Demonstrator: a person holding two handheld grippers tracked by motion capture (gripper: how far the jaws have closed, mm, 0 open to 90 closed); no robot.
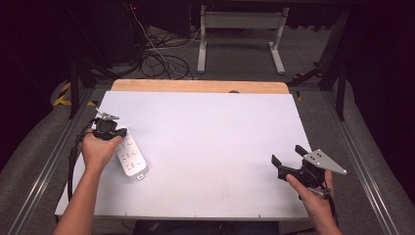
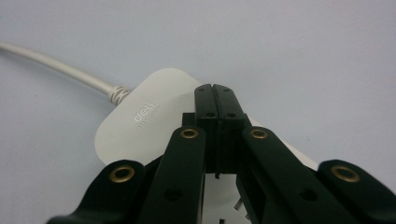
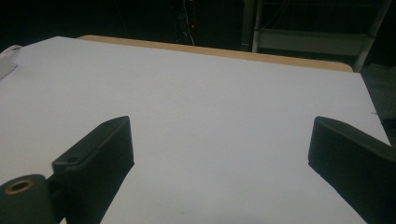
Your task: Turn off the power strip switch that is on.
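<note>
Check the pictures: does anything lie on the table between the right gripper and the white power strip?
Nothing visible does. Bare white table stretches from the open right gripper across to the power strip, where the left gripper sits, fingers together.

White power strip (image 1: 131, 157) on a pale grey table (image 1: 220, 137), black hand-held gripper (image 1: 289, 159).

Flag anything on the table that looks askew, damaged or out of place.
Nothing stands out. The white power strip lies flat and slanted on the white table, undamaged, under the shut left gripper. The right gripper is open.
</note>
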